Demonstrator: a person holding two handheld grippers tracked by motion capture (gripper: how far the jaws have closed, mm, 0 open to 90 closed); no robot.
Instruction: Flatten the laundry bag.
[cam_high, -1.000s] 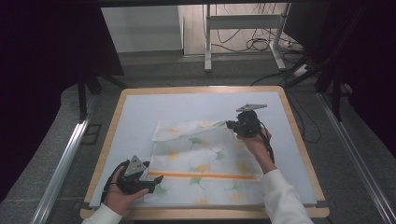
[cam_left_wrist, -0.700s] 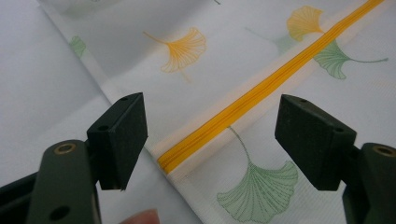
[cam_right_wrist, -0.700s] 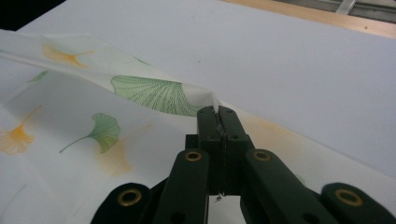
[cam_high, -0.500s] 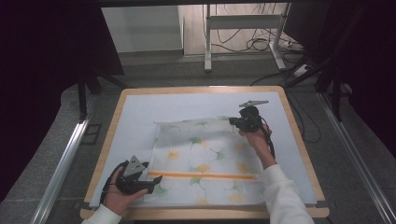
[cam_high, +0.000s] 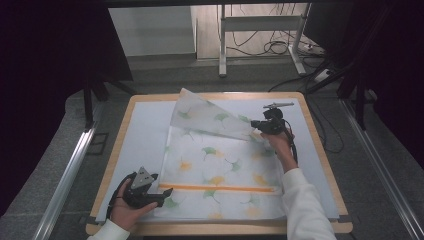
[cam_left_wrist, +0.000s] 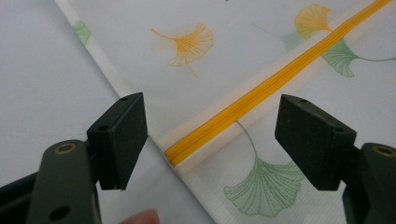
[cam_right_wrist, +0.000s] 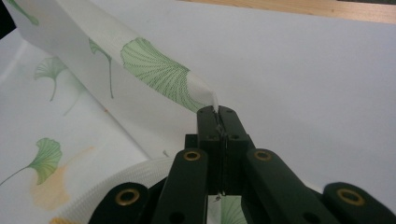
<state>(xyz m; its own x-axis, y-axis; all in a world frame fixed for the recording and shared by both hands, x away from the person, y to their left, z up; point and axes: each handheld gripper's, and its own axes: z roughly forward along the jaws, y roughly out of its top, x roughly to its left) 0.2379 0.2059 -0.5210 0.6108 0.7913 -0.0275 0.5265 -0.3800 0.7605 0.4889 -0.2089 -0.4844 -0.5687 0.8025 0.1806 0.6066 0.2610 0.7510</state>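
The right gripper pinches the cloth's lifted corner; the left gripper gapes over its zipper edge on the table.

A thin white translucent fabric pouch printed with green and orange ginkgo leaves is lying spread across the pale surface, with an orange zipper strip running across its near part. Its far right corner is being pinched and lifted by the right gripper, so a triangular flap is standing up tilted above the rest.

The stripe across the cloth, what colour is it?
Orange-yellow stripe; clearest in the left gripper view.
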